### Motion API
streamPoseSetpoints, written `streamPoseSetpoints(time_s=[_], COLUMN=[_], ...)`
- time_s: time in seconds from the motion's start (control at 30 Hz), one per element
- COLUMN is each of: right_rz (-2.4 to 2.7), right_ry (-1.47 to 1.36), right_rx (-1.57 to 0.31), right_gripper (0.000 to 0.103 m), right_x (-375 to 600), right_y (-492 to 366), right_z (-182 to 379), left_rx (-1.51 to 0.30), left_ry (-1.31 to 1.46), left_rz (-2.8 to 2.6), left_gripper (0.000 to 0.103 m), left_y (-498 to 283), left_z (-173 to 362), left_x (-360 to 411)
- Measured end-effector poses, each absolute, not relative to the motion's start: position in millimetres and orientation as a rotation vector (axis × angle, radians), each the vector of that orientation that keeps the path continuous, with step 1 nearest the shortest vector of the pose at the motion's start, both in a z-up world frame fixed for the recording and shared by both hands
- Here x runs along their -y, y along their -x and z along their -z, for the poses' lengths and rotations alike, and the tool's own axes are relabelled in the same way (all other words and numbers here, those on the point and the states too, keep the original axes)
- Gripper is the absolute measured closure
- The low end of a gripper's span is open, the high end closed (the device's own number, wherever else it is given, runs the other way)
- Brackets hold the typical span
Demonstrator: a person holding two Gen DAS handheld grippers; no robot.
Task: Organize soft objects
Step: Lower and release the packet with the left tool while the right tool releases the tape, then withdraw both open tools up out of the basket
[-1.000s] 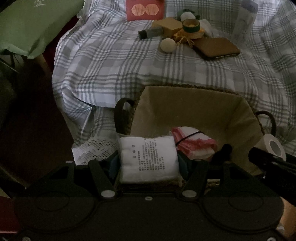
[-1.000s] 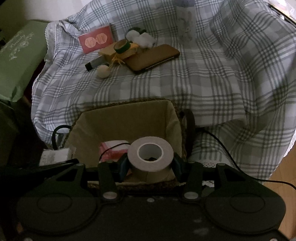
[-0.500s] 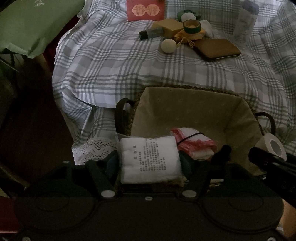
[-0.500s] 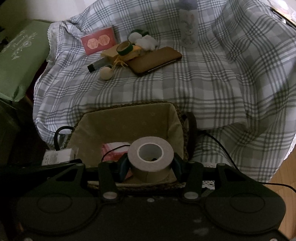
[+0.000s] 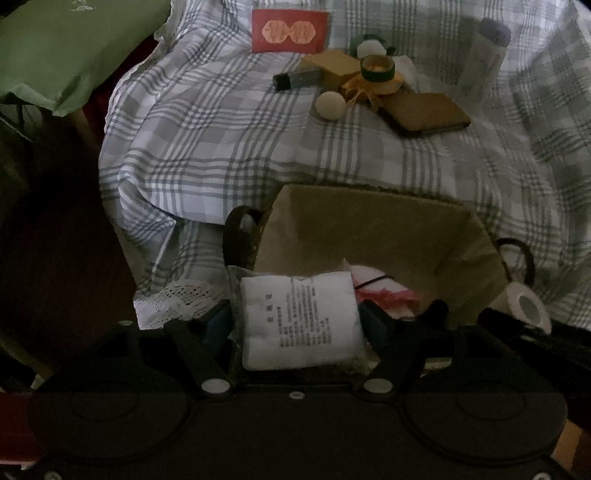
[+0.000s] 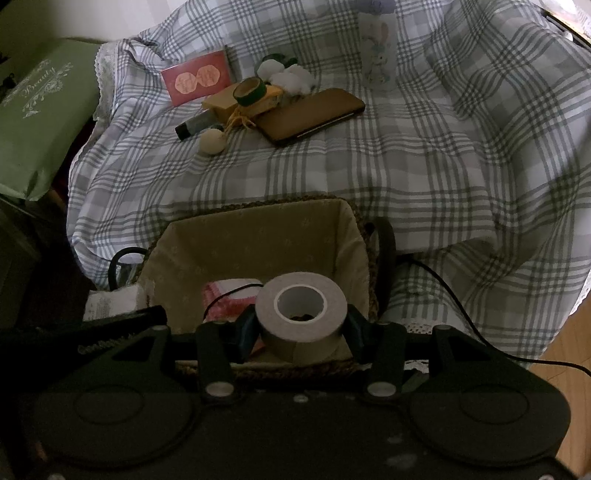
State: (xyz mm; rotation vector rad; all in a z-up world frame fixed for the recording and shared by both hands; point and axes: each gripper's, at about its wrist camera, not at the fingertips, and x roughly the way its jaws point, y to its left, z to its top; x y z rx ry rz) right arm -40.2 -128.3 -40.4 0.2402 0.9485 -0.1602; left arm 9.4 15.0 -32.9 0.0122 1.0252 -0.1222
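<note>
A white cotton packet (image 5: 299,321) with printed text sits between the fingers of my left gripper (image 5: 295,325) at the near left rim of the lined wicker basket (image 5: 369,221). The jaws are opening, and both pads stand just off the packet's sides. My right gripper (image 6: 301,326) is shut on a beige tape roll (image 6: 295,343), held over the basket's (image 6: 258,229) near right part. A red and white packet (image 6: 225,295) lies inside the basket. In the left wrist view the tape roll (image 5: 524,306) shows at the right.
The basket stands on a plaid cloth (image 6: 406,166). Farther back lie a red card (image 5: 290,31), a pale ball (image 5: 330,105), a brown case (image 5: 424,114), a green tape roll (image 5: 376,68), cotton balls (image 6: 291,75) and a bottle (image 6: 378,48). A green cushion (image 6: 33,122) is at left, a black cable (image 6: 461,314) at right.
The left jaws have spread apart from the white packet, which has tilted a little. The right gripper and its tape roll have stayed in place.
</note>
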Motion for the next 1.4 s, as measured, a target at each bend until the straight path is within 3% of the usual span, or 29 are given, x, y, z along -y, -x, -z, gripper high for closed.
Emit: streamPoseSetpoints(time_s=[0.13,1.4], right_rz=[0.155,0.176], right_ry=[-0.242,-0.257], right_rx=[-0.950,-0.974], right_gripper=[0.055,0.048], right_x=[128.2,130.0], right_y=[39.8,38.9], right_z=[40.7,45.7], left_rx=[-0.993,-1.075], left_ry=[0.014,-0.058], left_rz=[0.132,0.050], left_gripper=[0.023,0.023], left_y=[-8.2,-11.7], left_z=[29.3,41.9], left_x=[-17.2,-15.6])
